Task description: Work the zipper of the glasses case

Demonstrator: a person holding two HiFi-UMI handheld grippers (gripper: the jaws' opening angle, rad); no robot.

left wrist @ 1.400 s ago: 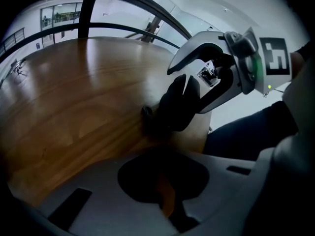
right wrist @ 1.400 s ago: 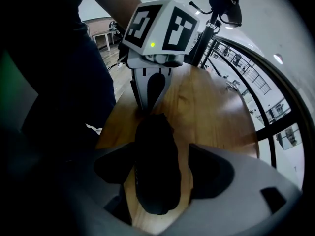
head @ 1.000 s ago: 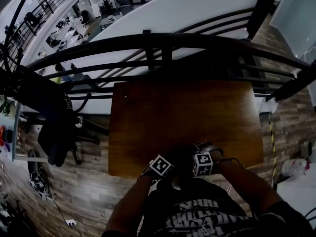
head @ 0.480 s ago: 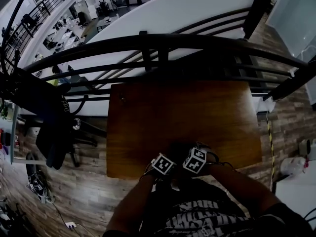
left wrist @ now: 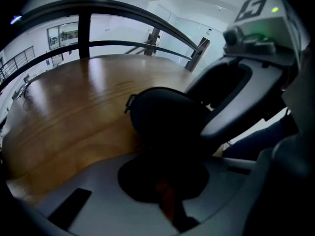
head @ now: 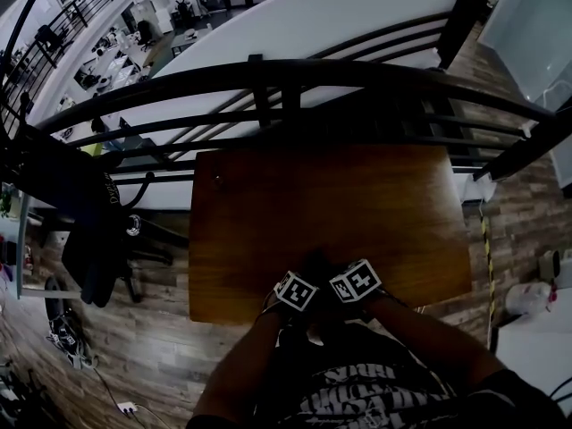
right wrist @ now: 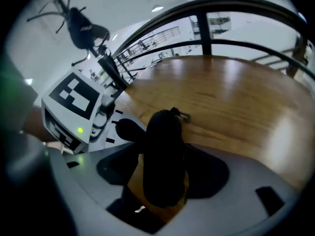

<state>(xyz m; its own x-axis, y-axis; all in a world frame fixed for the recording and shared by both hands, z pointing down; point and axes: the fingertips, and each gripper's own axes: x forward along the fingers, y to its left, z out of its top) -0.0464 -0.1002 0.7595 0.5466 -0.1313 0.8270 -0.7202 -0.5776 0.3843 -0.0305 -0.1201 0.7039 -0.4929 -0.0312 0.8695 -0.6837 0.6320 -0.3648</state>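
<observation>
A dark zip glasses case (head: pixel 315 264) lies at the front edge of the wooden table (head: pixel 331 195), between my two grippers. In the right gripper view the case (right wrist: pixel 165 146) stands on edge between the jaws of my right gripper (right wrist: pixel 162 183), which is shut on it. Its small metal zipper pull (right wrist: pixel 182 114) sticks out free at the far end. In the left gripper view my left gripper (left wrist: pixel 165 183) is shut right against the near side of the case (left wrist: pixel 165 114). It is too dark there to see whether anything is pinched. The pull (left wrist: pixel 130 102) shows at the case's left.
A black curved railing (head: pixel 295 74) runs just behind the table. A dark jacket on a stand (head: pixel 89 231) is off to the left, over wood flooring. The person's arms (head: pixel 429 329) come in from the bottom edge.
The right gripper has rolled hard about its own axis and drawn in beside the left one. The left gripper has slid a little to the right. The case stays between them.
</observation>
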